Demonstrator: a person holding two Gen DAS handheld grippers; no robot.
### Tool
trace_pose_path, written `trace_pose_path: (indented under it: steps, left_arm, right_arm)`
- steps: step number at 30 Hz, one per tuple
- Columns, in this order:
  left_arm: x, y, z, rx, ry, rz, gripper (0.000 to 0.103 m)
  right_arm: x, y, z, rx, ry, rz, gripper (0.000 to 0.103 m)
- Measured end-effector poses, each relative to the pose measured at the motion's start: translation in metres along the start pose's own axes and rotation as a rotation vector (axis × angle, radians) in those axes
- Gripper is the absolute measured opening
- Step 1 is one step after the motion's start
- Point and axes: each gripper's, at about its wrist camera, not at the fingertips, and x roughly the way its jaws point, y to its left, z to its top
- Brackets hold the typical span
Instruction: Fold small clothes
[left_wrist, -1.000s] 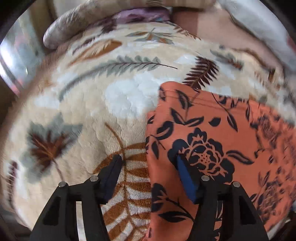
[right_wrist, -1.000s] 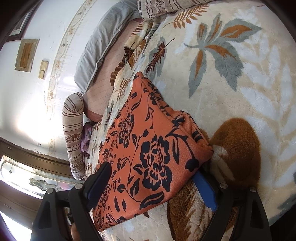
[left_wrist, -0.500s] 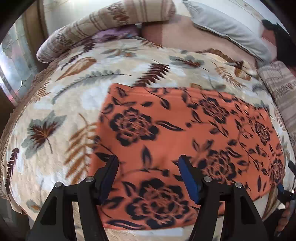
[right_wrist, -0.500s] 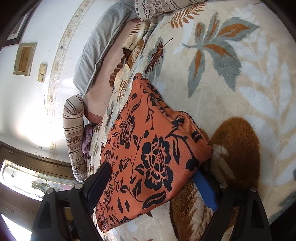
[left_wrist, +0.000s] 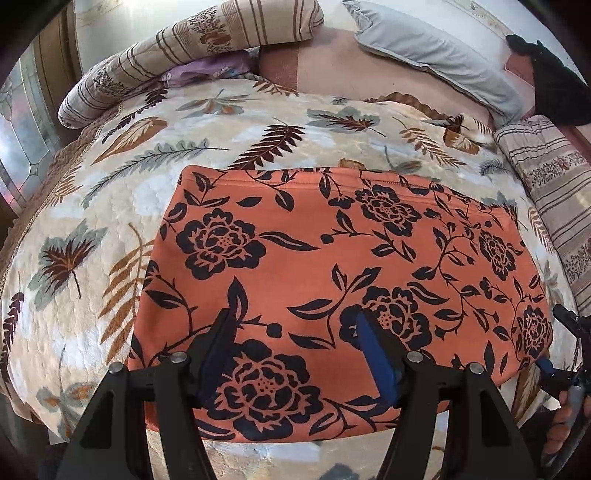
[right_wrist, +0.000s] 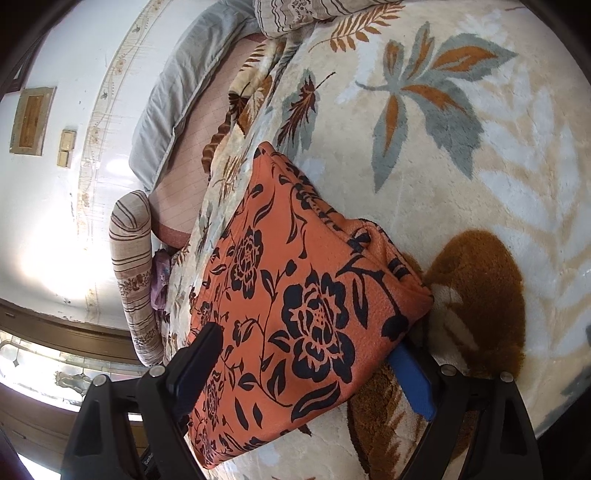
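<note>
I see the orange garment printed with black flowers and leaves (left_wrist: 332, 266) lying folded into a flat, wide rectangle on the cream plush blanket with a grey and brown leaf pattern (left_wrist: 92, 236) that covers the bed. My left gripper (left_wrist: 299, 354) hangs above the near half of the cloth, its jaws standing apart with nothing pinched between them, the blue pads (left_wrist: 376, 362) clear of the fabric. My right gripper (right_wrist: 310, 369) sits at the garment's near right corner, jaws spread very wide, the corner lying between them; one blue pad (right_wrist: 413, 384) shows just under the fold's edge, and I cannot tell whether it touches the cloth. In the left wrist view that right gripper (left_wrist: 557, 354) appears at the cloth's right end, with fingers of a hand (left_wrist: 561, 421) on its handle. Beyond the blanket lie a striped beige bolster (left_wrist: 192, 48), a grey pillow (left_wrist: 436, 55) and a bit of purple cloth (left_wrist: 207, 70).
</note>
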Motion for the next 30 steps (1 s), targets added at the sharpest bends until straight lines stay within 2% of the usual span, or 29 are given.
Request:
trace_pose_path:
  steps: [7,9,11,13,15,17,18,20,22,24,30]
  left_arm:
    - [0.016,0.001,0.001,-0.010,0.017,-0.002,0.070]
    - [0.031,0.001,-0.002,-0.004,0.040,0.015,0.079]
    - [0.046,-0.001,-0.007,0.021,0.067,0.039,0.081]
    - [0.039,-0.008,-0.009,0.059,0.035,0.062,0.081]
    - [0.028,-0.008,-0.007,0.032,0.012,0.023,0.081]
    - [0.023,-0.009,-0.006,0.029,-0.020,0.027,0.081]
    - [0.027,-0.011,-0.006,0.038,-0.010,0.033,0.081]
    - [0.045,-0.013,-0.010,0.059,0.057,0.039,0.081]
    - [0.044,-0.015,-0.012,0.071,0.027,0.054,0.082]
    - [0.043,-0.014,-0.011,0.053,0.035,0.049,0.082]
    - [0.043,-0.012,-0.010,0.052,0.042,0.038,0.082]
  right_arm:
    - [0.005,0.011,0.001,-0.064,-0.023,-0.074,0.090]
    - [0.007,0.010,0.001,-0.070,-0.024,-0.077,0.090]
    - [0.007,0.012,0.001,-0.078,-0.028,-0.081,0.090]
    - [0.003,0.014,0.001,-0.082,-0.046,-0.072,0.090]
    - [-0.002,0.020,0.000,-0.110,-0.078,-0.069,0.089]
    - [0.000,0.023,0.000,-0.129,-0.077,-0.082,0.089]
    - [0.005,0.021,0.000,-0.121,-0.060,-0.097,0.089]
    - [0.012,0.017,0.001,-0.099,-0.040,-0.106,0.090]
    - [0.012,0.020,0.001,-0.106,-0.047,-0.100,0.090]
    - [0.011,0.023,0.001,-0.118,-0.044,-0.078,0.089]
    - [0.017,0.023,-0.002,-0.135,-0.040,-0.117,0.088]
